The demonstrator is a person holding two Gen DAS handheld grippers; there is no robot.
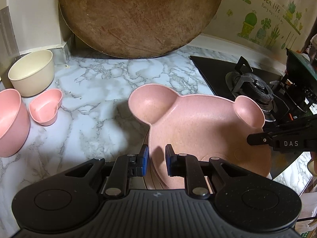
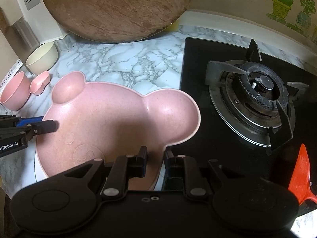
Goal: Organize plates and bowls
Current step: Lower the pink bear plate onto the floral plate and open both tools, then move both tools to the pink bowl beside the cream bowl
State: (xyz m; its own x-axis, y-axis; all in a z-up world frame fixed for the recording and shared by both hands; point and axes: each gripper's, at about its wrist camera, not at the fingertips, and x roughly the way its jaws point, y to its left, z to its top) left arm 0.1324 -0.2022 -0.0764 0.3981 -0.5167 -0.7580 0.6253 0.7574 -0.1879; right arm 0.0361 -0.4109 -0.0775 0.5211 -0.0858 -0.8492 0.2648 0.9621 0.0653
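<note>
Bear-shaped pink plate (image 1: 198, 123): left tongs (image 1: 156, 161) and right tongs (image 2: 155, 159) each nipped narrowly on opposite rims. Handling: lower level, both sides together, onto tabletop (image 1: 95, 83).

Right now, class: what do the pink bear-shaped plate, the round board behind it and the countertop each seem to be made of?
Bear-shaped plate: probably matte speckled plastic or plant-fibre composite, with moulded marks.
Round board: seemingly worn wood, with brown grain.
Countertop: glossy grey-veined marble look, possibly only a film.
</note>
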